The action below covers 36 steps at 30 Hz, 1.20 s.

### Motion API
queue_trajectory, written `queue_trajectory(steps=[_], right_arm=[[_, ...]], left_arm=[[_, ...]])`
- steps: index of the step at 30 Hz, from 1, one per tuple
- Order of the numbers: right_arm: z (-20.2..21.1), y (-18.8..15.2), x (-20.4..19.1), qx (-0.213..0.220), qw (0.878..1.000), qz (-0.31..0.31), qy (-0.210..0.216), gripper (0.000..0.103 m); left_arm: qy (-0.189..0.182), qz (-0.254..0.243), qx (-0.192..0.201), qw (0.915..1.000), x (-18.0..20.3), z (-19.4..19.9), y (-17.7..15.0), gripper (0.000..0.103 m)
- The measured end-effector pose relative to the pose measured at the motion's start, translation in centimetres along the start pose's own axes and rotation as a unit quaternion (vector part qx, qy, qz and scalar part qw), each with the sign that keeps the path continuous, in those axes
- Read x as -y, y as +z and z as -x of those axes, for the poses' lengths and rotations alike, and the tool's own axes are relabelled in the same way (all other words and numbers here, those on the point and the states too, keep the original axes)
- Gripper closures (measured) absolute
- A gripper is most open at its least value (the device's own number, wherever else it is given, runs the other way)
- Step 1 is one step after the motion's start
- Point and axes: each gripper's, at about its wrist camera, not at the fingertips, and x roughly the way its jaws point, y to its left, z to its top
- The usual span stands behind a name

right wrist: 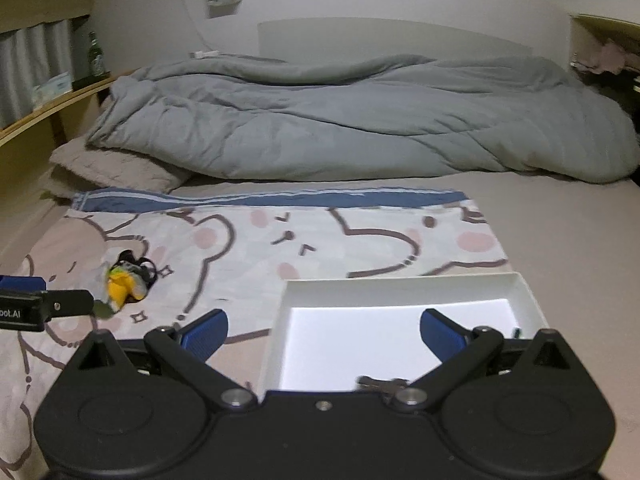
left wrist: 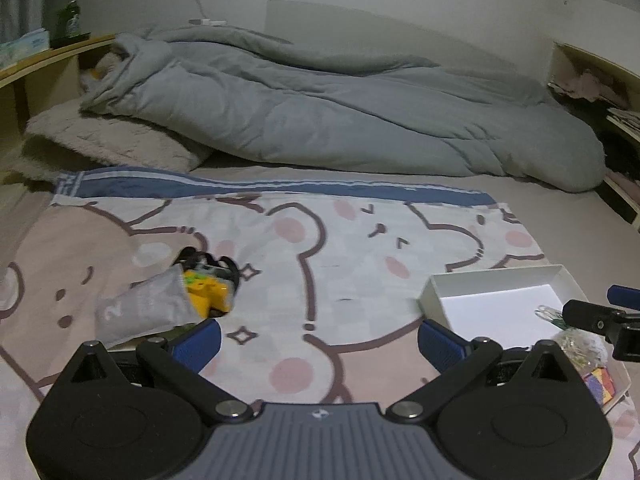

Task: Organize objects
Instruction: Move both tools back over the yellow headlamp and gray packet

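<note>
A white shallow box (left wrist: pixel 496 296) (right wrist: pixel 400 320) lies on a cartoon bear cloth (left wrist: pixel 320 264) (right wrist: pixel 256 248) spread on the bed. In the left wrist view it holds paper clips (left wrist: pixel 550 314), a clear bag (left wrist: pixel 580 344) and a colourful cube (left wrist: pixel 600 384). A pile with a grey pouch (left wrist: pixel 140 308), a yellow toy (left wrist: pixel 208 292) (right wrist: pixel 120 284) and black items (left wrist: pixel 208 260) lies on the cloth at the left. My left gripper (left wrist: pixel 320 344) is open and empty, between pile and box. My right gripper (right wrist: pixel 324 332) is open and empty over the box.
A grey duvet (left wrist: pixel 340 112) (right wrist: pixel 360 120) and a fuzzy pillow (left wrist: pixel 108 144) lie behind the cloth. A wooden shelf (left wrist: pixel 44 60) at the left carries a green bottle (left wrist: pixel 70 16) and a tissue pack. Clutter fills a shelf (left wrist: pixel 592 88) at the right.
</note>
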Motion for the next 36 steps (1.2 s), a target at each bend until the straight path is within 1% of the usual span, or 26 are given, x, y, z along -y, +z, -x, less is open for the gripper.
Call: queue_trajectory(steps=[6,10,16,24,27,32,36], right_arm=[[-0.9,0.5,-2.7,0.001,1.000,0.011,0.020,0.000],[-1.6,0.7,-4.0,-0.005,0.999,-0.005,0.042,0.000],[-2.4,0.7,-6.5,-0.002,0.999,0.018,0.047,0.000],[-4.0,0.8,-8.9,-0.002,0.998,0.024,0.066,0.000],[-4.9,1.1,-10.0,0.004,0.997,0.030,0.075,0.000],[-7.3,1.6,-11.8,0.009,0.995,0.039,0.093,0.000],[-9.7,2.1,-13.4,0.011,0.993,0.044,0.104,0.000]], left_arm=[[0.015,0.008,0.001,0.9999,-2.6,0.7,0.0,0.000],[0.024,0.014,0.002,0.9996,-4.4,1.1,-0.1,0.000],[0.035,0.027,0.002,0.9990,-7.1,1.3,-0.4,0.000],[0.043,0.033,0.000,0.9985,-10.2,0.9,-0.6,0.000],[0.050,0.040,0.002,0.9980,-11.7,0.5,-0.3,0.000],[0.061,0.046,0.019,0.9969,-13.9,-0.1,0.4,0.000],[0.058,0.061,0.023,0.9962,-15.4,-1.0,0.8,0.000]])
